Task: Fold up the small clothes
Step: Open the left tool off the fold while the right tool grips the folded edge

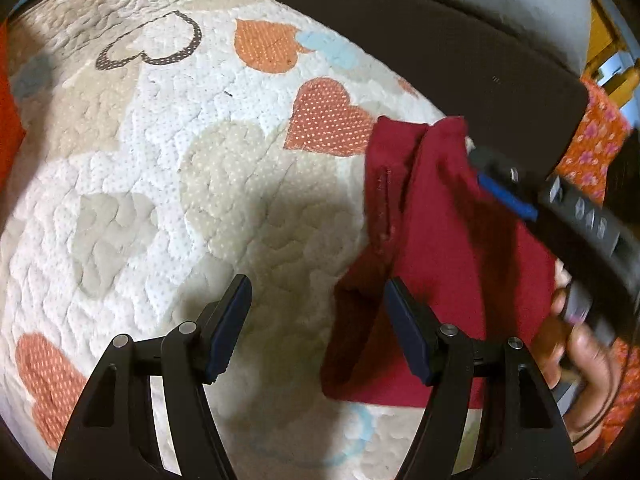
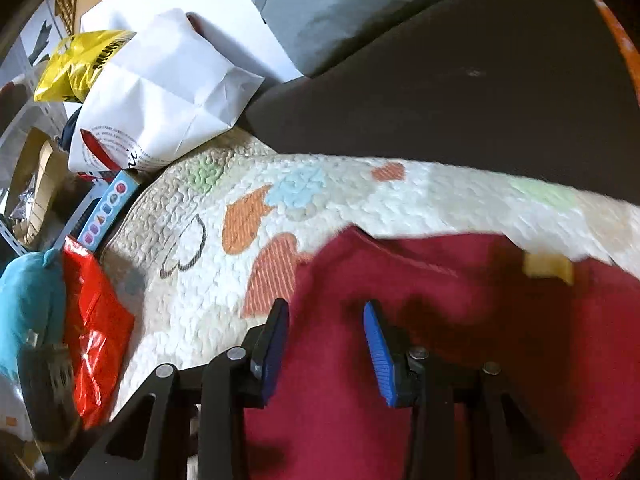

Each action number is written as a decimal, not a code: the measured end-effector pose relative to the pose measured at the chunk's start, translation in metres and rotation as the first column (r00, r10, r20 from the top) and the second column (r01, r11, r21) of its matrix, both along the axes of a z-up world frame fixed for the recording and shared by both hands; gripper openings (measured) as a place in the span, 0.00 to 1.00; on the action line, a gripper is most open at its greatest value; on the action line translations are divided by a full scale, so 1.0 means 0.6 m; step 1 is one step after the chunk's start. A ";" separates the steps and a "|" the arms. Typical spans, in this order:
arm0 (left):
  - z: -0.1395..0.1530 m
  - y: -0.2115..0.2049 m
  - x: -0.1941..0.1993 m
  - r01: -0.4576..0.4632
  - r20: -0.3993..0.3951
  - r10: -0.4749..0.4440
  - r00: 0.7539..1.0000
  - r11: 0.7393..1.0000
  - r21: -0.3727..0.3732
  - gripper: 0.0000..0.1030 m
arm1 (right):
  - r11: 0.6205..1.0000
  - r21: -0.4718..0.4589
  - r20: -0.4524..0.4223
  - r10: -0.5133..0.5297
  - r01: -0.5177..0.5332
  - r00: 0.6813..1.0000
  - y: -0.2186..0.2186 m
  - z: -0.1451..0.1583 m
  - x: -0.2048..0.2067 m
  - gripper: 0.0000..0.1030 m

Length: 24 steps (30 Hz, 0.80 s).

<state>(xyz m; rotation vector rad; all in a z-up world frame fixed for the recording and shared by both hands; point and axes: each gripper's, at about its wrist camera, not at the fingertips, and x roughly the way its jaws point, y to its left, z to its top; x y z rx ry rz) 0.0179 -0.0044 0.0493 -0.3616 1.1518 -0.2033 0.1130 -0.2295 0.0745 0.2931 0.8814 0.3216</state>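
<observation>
**Ana:** Left wrist view first: the left tongs (image 1: 316, 332) stand wide apart with nothing between the pads, hanging over the quilt (image 1: 168, 184). Just to their right lies the red garment (image 1: 448, 248), partly doubled, one edge raised in a ridge.

**Ben:** And the other pair?

**Ana:** The right tongs (image 1: 486, 178) reach in over the far corner of the red garment, beside the dark cushion (image 1: 460, 52). That shot is blurred, so from there I cannot tell their state. The person's hand (image 1: 576, 344) holds the handle at the garment's right side.

**Ben:** Right wrist view settles it: the right tongs (image 2: 326, 344) are parted, directly over the red garment (image 2: 400, 304), gripping no cloth that I can see. A pale tag (image 2: 548, 266) shows near the garment's far edge, close to where it meets the quilt (image 2: 200, 280).

**Ana:** So I'd judge we are between grasps: one fold looks begun, and neither pair has hold of anything.

**Ben:** Agreed. The next move likely calls for each pair to pinch an edge of the red garment on its own side, lift evenly, and lay that half across the rest, keeping the ridge from bunching.
</observation>
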 end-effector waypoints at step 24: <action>-0.015 -0.037 0.049 0.018 0.031 -0.021 0.999 0.997 0.080 0.67 | 0.981 0.189 -0.086 -0.030 0.046 0.996 -0.064 -0.036 -0.032 0.35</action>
